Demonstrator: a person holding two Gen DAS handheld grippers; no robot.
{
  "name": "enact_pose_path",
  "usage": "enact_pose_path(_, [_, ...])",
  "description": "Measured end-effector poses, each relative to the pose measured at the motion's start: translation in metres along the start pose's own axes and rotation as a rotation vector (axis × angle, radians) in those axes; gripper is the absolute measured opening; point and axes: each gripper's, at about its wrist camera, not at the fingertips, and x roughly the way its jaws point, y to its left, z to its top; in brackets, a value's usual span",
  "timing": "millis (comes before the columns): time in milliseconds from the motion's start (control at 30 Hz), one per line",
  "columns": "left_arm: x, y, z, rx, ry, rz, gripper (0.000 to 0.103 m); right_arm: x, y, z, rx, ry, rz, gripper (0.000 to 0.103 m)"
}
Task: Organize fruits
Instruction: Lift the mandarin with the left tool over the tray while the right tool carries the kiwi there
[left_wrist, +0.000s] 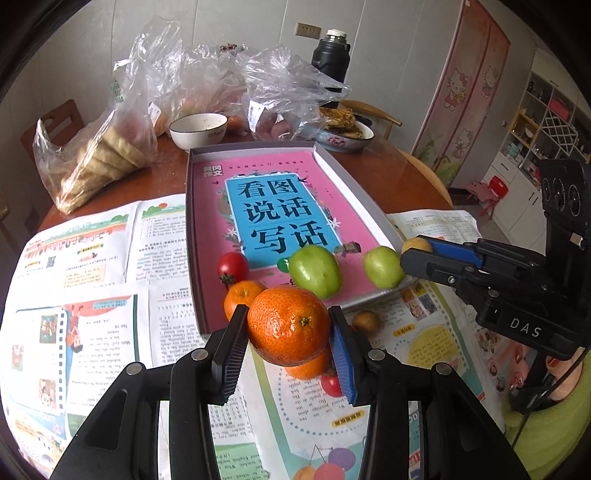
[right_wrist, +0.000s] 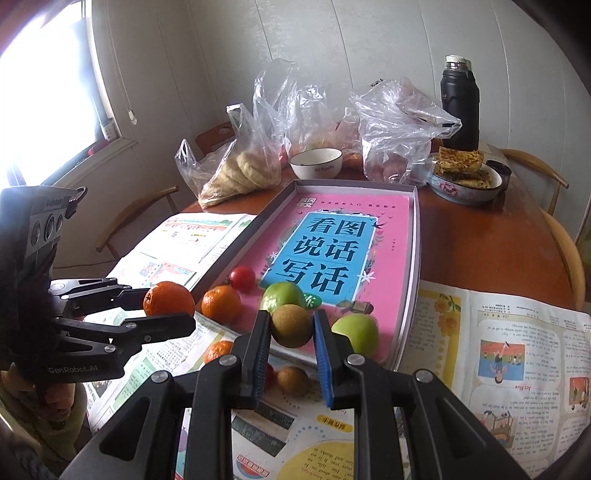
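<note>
Surface (right_wrist: 491, 254): round, brown wood, spread with printed sheets (left_wrist: 92, 306) at the near side; the grey tray sits on it in the middle.
Tray (left_wrist: 258, 149): shallow grey box lid with a pink and blue book cover lining its floor; every place below is given from it.
Plastic bags (right_wrist: 399, 129): crumpled clear bags beyond the tray's far edge, one with bread rolls off its far left corner.
Flask (right_wrist: 460, 103): dark, upright, well beyond the tray's far right corner.
Bowls: a white one (left_wrist: 198, 130) just past the far edge; a patterned one (right_wrist: 466, 186) heaped with flatbread off the far right corner.
Left tool (left_wrist: 290, 341): pads pressed on a large orange (left_wrist: 289, 325), held in the air just over the tray's near left corner.
Right tool (right_wrist: 291, 350): narrow, gripping a small brown fruit (right_wrist: 291, 325), held above the tray's near edge.
Fruit in the tray: two green fruits (left_wrist: 314, 271) (left_wrist: 383, 266), a cherry tomato (left_wrist: 232, 266) and a small orange (left_wrist: 242, 297), all at the near end.
Fruit off the tray: on the sheets just before the near edge, another orange (right_wrist: 218, 350), a brown fruit (right_wrist: 292, 380) and a red tomato (left_wrist: 331, 384).
</note>
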Motion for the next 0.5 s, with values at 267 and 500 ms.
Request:
enact_pose_path(267, [0.013,0.008,0.020,0.002,0.020,0.020,0.044,0.011,-0.017,0.019,0.036,0.015,0.001,0.024])
enact_pose_path(500, [0.031,0.014,0.037,-0.013,0.048,0.016,0.044,0.029,-0.025,0.029,0.046,0.035,-0.004,0.024])
